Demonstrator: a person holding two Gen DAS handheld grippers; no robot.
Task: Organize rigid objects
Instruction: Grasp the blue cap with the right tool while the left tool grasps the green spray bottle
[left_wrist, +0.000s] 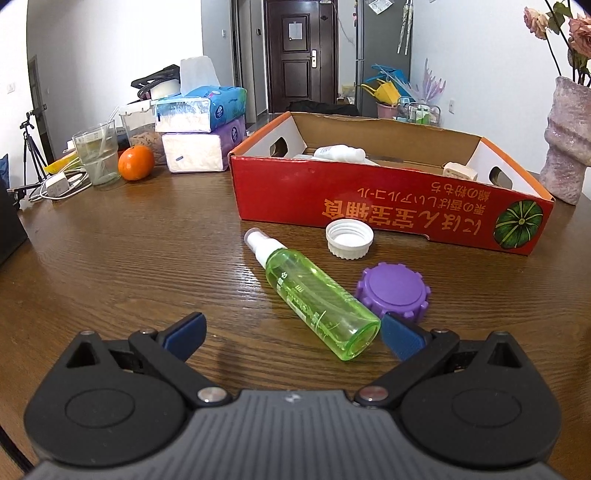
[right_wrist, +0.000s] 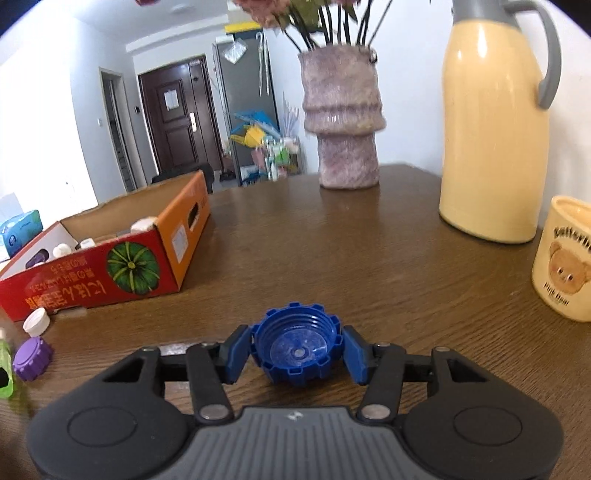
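A blue ridged cap (right_wrist: 297, 347) lies open side up on the wooden table, and my right gripper (right_wrist: 297, 350) is shut on it, a blue pad pressed to each side. My left gripper (left_wrist: 293, 332) stands open just above the table. A green spray bottle (left_wrist: 314, 291) lies on its side with its base between the left gripper's pads, touching neither. A purple cap (left_wrist: 393, 290) sits right of the bottle, a white cap (left_wrist: 349, 238) beyond it. The red cardboard box (left_wrist: 391, 195) holds a white bottle (left_wrist: 340, 152) and other small items.
Tissue packs (left_wrist: 203, 129), an orange (left_wrist: 136, 162) and a glass (left_wrist: 96, 155) stand at the back left. A pink vase (right_wrist: 345, 118), a yellow thermos (right_wrist: 493, 125) and a bear mug (right_wrist: 565, 258) crowd the right side. Chargers and cables (left_wrist: 59, 184) lie at the left edge.
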